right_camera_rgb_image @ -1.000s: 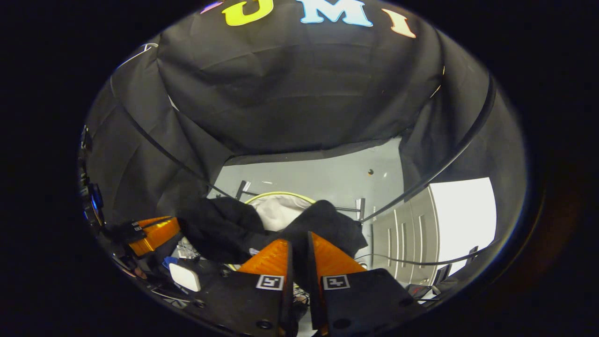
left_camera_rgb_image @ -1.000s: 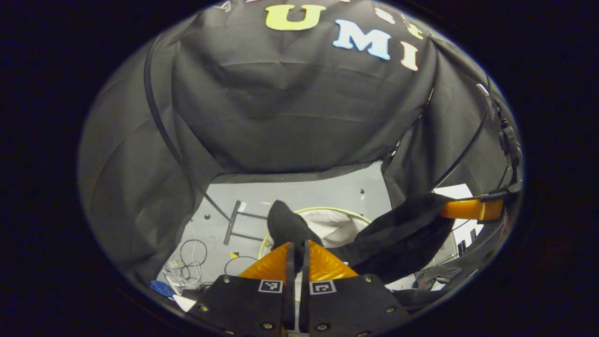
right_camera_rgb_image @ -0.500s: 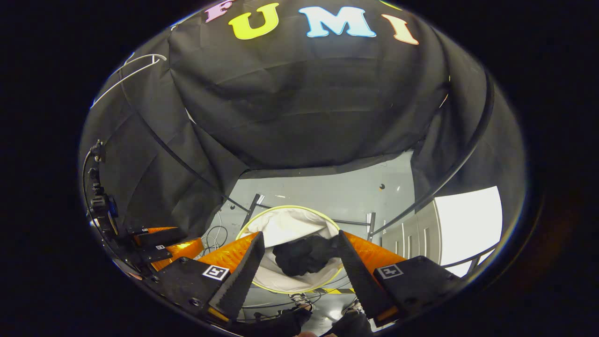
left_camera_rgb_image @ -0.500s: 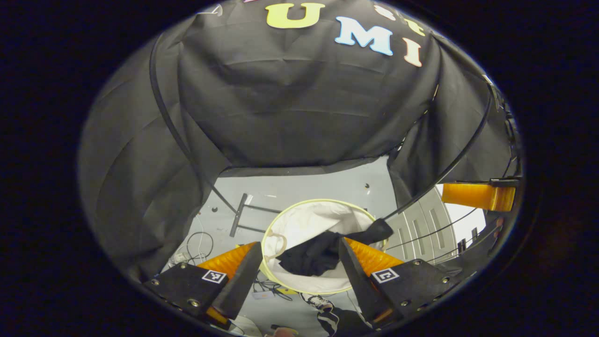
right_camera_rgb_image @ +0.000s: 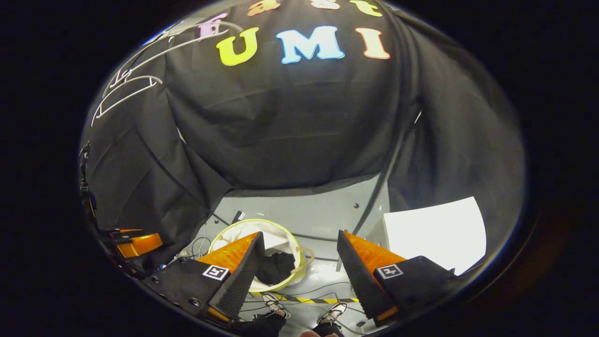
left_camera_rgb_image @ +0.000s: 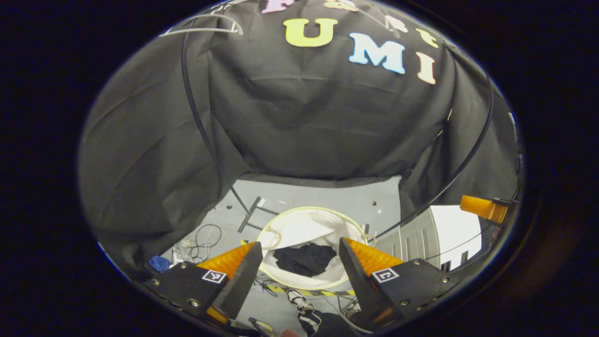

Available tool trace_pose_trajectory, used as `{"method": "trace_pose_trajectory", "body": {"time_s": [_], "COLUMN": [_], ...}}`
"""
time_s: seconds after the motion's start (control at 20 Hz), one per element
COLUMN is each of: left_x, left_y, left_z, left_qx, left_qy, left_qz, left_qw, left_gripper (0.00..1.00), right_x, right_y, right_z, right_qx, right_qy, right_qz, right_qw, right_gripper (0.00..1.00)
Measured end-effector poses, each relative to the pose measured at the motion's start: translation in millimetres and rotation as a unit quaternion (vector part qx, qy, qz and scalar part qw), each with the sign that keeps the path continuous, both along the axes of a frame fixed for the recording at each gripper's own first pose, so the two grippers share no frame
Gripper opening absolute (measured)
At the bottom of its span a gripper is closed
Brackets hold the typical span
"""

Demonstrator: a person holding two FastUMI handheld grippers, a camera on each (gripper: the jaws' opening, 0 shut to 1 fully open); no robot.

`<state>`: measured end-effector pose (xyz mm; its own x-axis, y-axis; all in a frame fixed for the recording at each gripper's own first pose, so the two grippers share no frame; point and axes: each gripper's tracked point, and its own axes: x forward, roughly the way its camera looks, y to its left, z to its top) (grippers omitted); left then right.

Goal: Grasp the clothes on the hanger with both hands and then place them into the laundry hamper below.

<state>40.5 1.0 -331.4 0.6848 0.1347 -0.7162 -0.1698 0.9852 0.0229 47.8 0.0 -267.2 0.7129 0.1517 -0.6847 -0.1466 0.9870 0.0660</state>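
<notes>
Black clothes [left_camera_rgb_image: 304, 259] lying in the laundry hamper [left_camera_rgb_image: 285, 223], both grippers spread wide above it.

Left gripper [left_camera_rgb_image: 299, 262] held over the hamper, fingers apart with nothing between them. Right gripper [right_camera_rgb_image: 299, 267] likewise spread and empty, hamper [right_camera_rgb_image: 224, 234] off to its lower left on the grey floor [right_camera_rgb_image: 323, 210]. Bare white hangers [right_camera_rgb_image: 124, 91] up on the booth wall.

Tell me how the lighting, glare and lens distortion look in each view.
Left gripper view: fisheye bends the booth poles; the hamper is evenly lit, the black clothes show little detail. Right gripper view: a white panel is blown out; the white hangers curve near the edge.
</notes>
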Motion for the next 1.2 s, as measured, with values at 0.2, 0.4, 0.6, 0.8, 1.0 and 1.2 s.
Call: {"method": "trace_pose_trajectory", "body": {"time_s": [0.2,0.4,0.6,0.8,1.0,1.2], "left_x": [4,5,7,-7,-20,-36], "left_y": [-38,-71,-95,-114,-120,-107], "left_z": [89,160,262,359,415,434], "left_qx": [0.039,0.052,0.079,0.101,0.054,0.011], "left_qy": [-0.089,-0.174,-0.298,-0.396,-0.437,-0.454], "left_qz": [0.020,0.024,0.010,-0.016,-0.038,-0.052], "left_qw": [0.995,0.983,0.951,0.912,0.897,0.889], "left_gripper": [0.96,0.96,0.95,0.95,0.95,0.95], "right_x": [20,28,36,38,16,-14], "right_y": [-46,-61,-58,-47,-45,-34], "right_z": [44,103,174,239,285,297], "right_qx": [-0.013,-0.010,0.012,0.022,0.017,0.011], "right_qy": [-0.081,-0.168,-0.252,-0.331,-0.378,-0.393], "right_qz": [-0.011,0.009,0.003,-0.014,-0.037,-0.051], "right_qw": [0.997,0.986,0.968,0.943,0.925,0.918], "right_gripper": [0.98,0.98,0.98,0.98,0.98,0.98]}}
